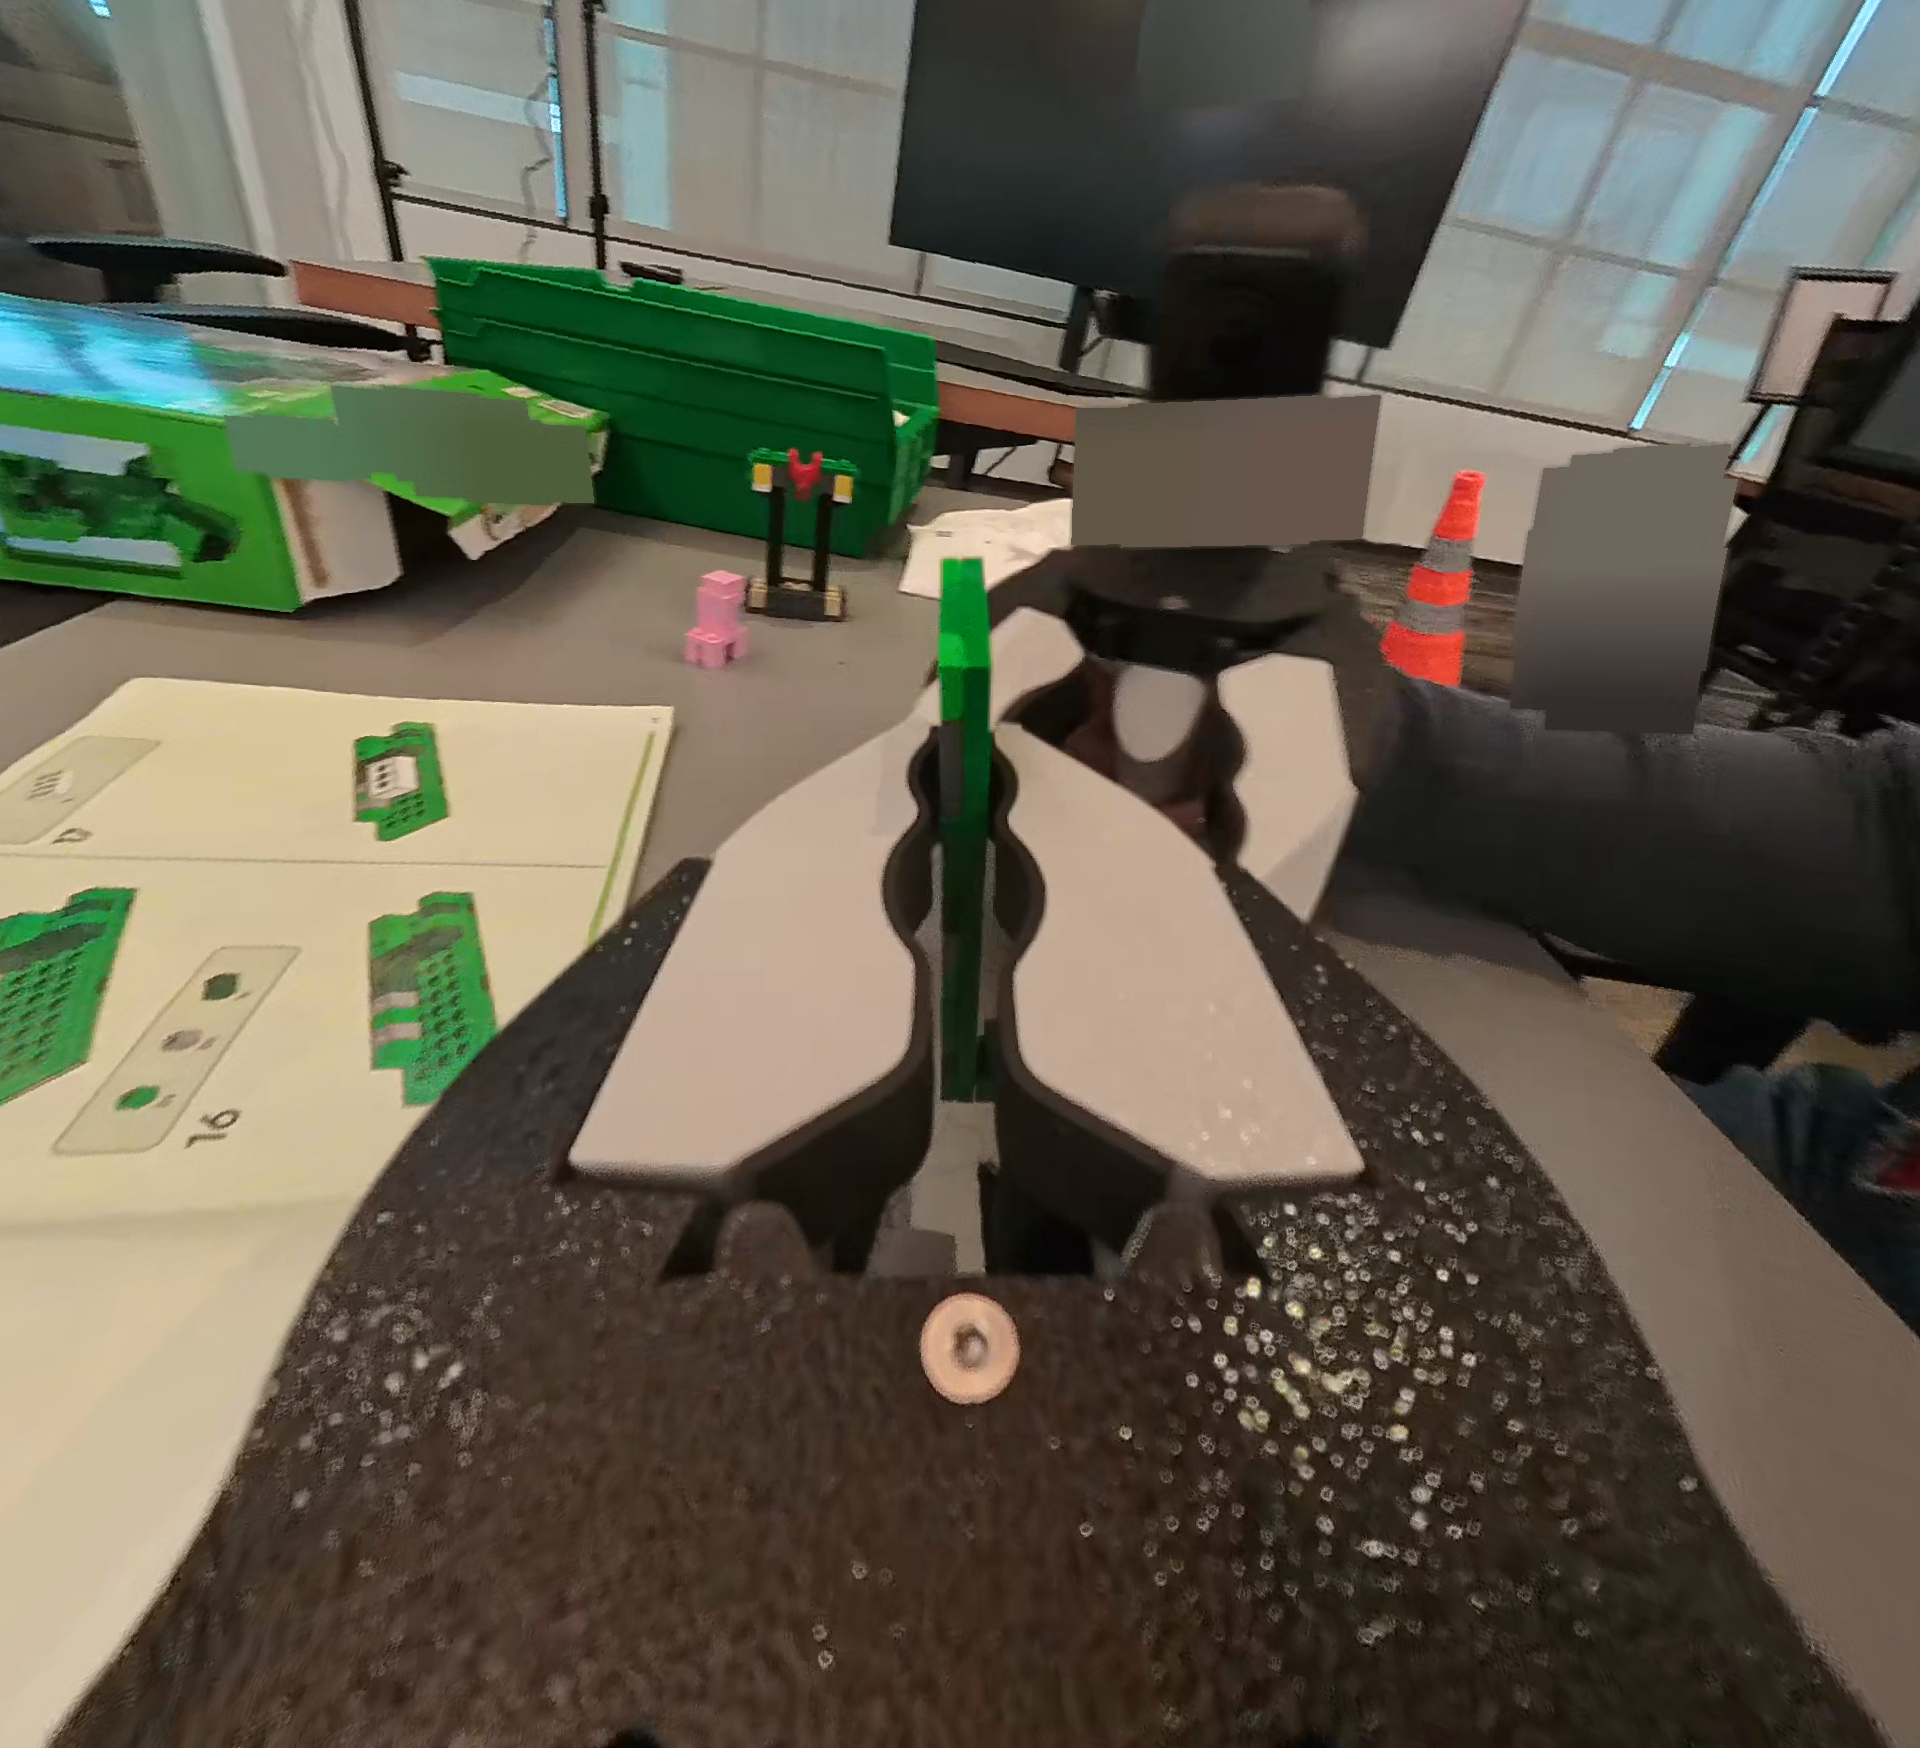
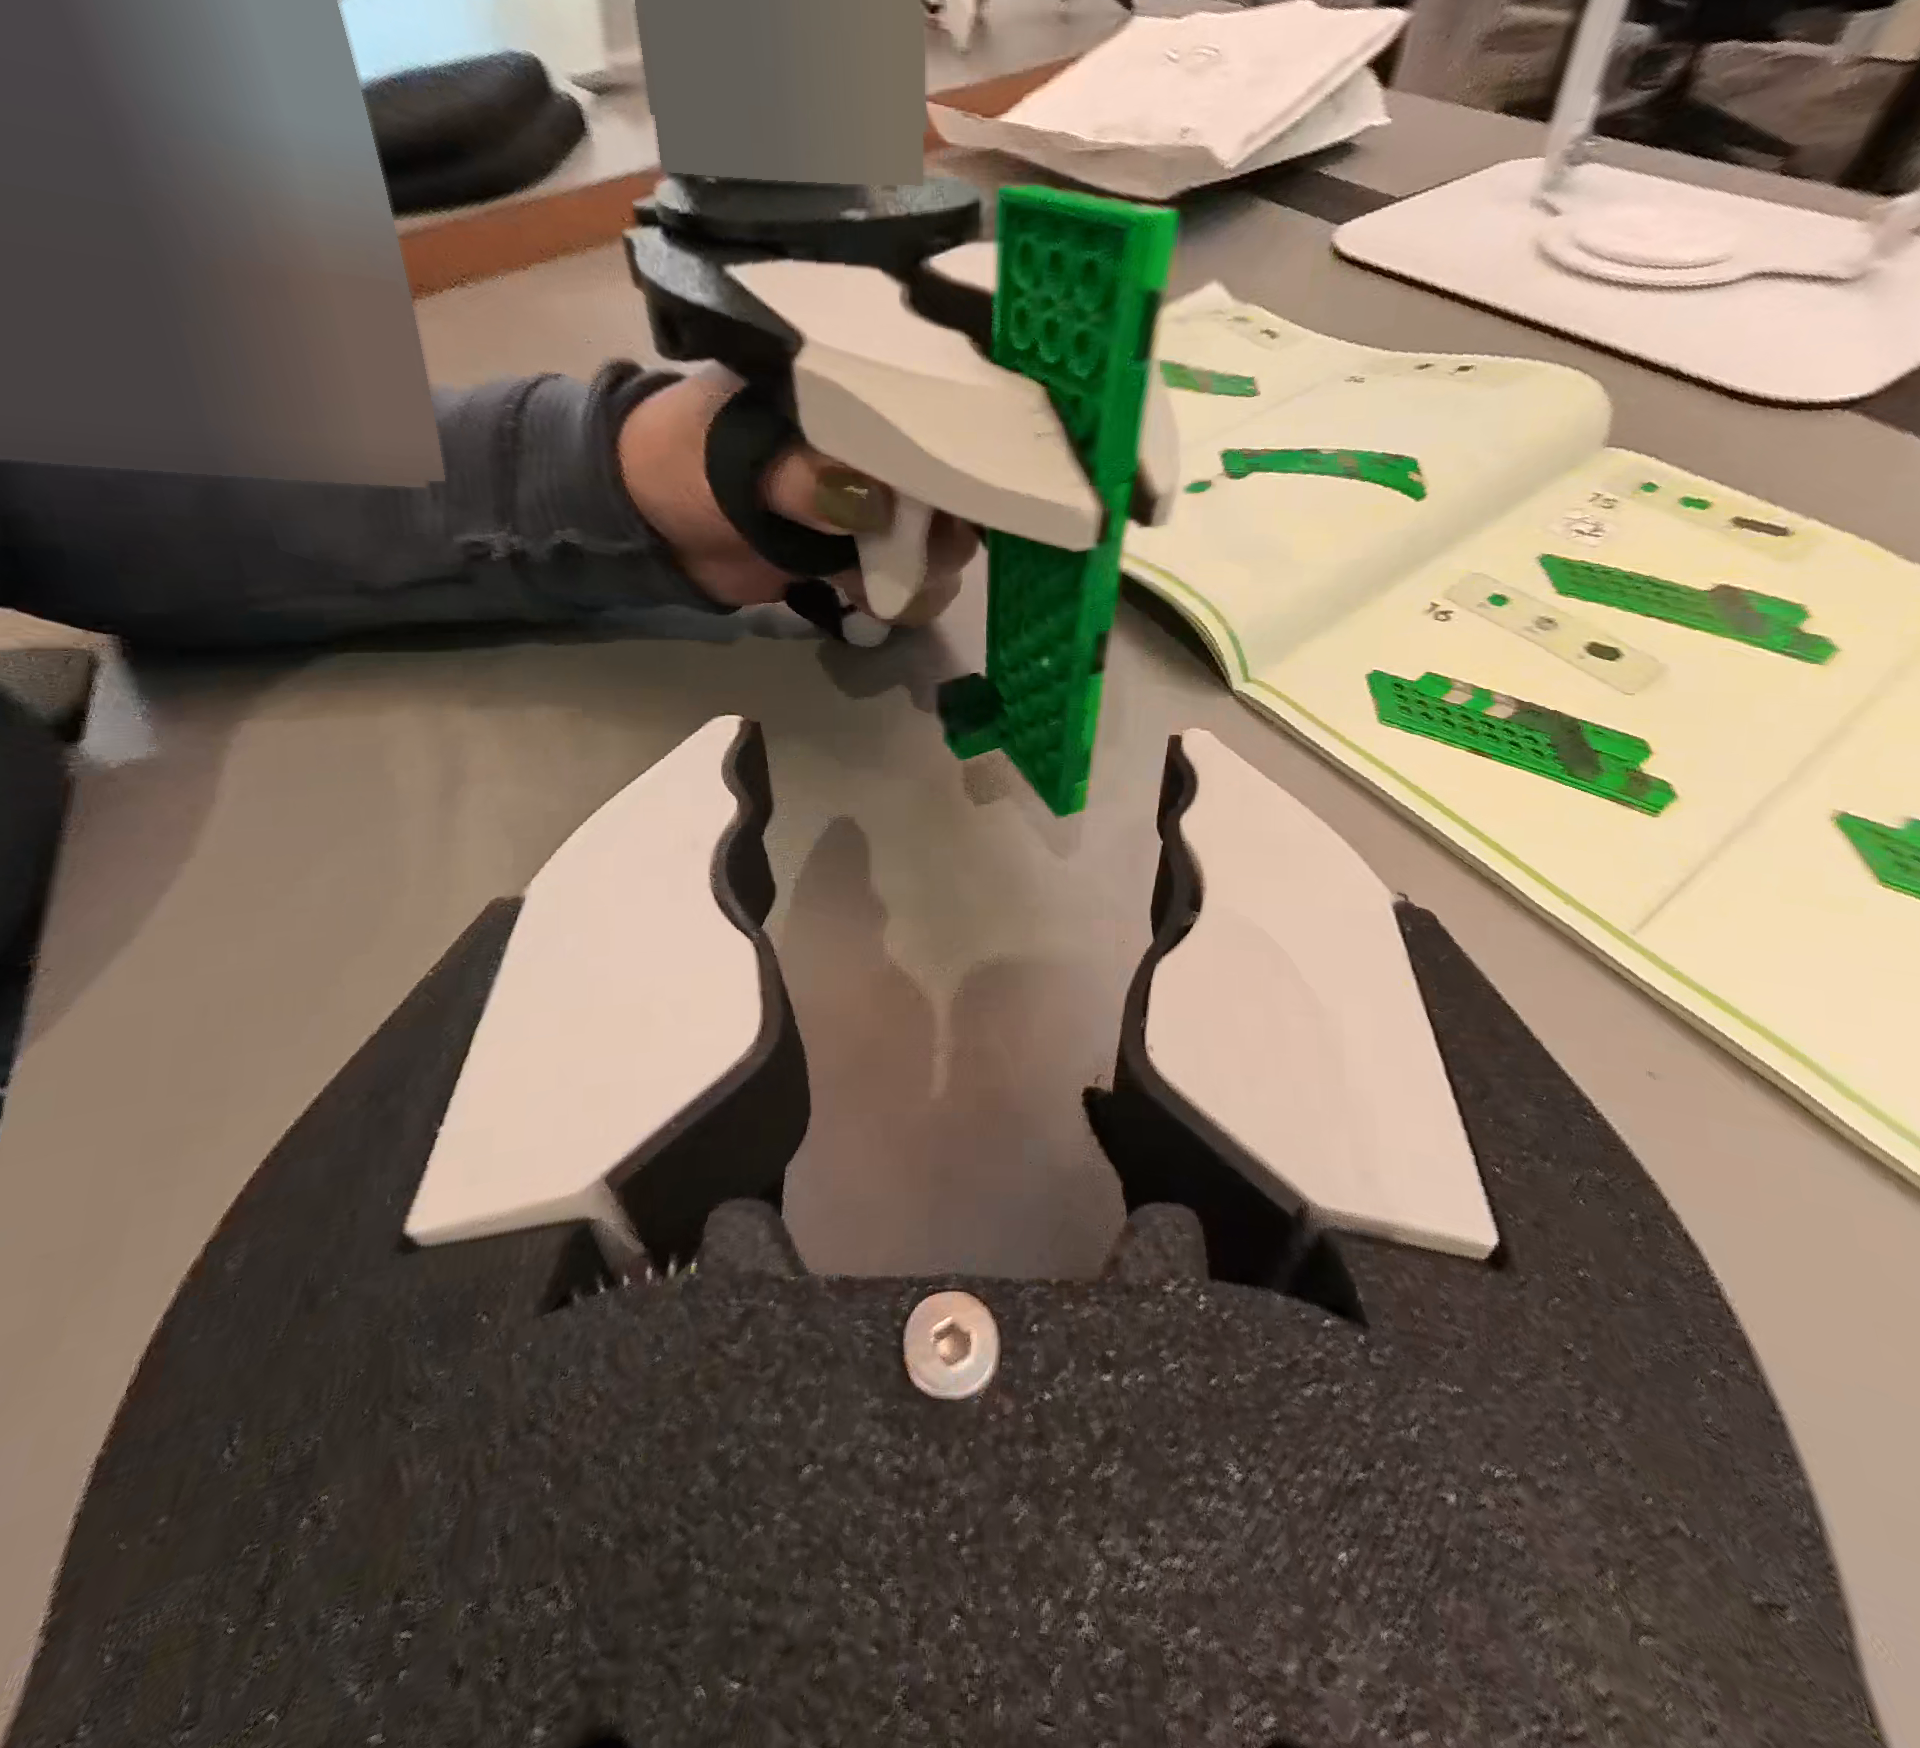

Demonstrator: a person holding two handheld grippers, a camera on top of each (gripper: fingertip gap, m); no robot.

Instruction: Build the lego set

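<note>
My left gripper (image 1: 961,748) is shut on a long green lego plate (image 1: 964,659), which I see edge-on and upright between its fingers. In the right wrist view the same plate (image 2: 1060,472) hangs vertically with its underside facing me, held near its middle by the left gripper (image 2: 1127,493), a little above the grey table (image 2: 312,815). A small green piece sticks out at the plate's lower left. My right gripper (image 2: 964,742) is open and empty, just in front of the plate's lower end. It also shows in the left wrist view (image 1: 1174,732), behind the plate.
An open instruction booklet (image 1: 312,815) (image 2: 1507,618) lies on the table. A pink lego pig (image 1: 717,623), a small black frame build (image 1: 800,545), green bins (image 1: 675,389) and the set's box (image 1: 156,493) stand further back. An orange cone (image 1: 1439,597), a white lamp base (image 2: 1662,275) and a paper bag (image 2: 1174,98) are nearby. Across from one pair of fingers to the other is roughly 5 cm.
</note>
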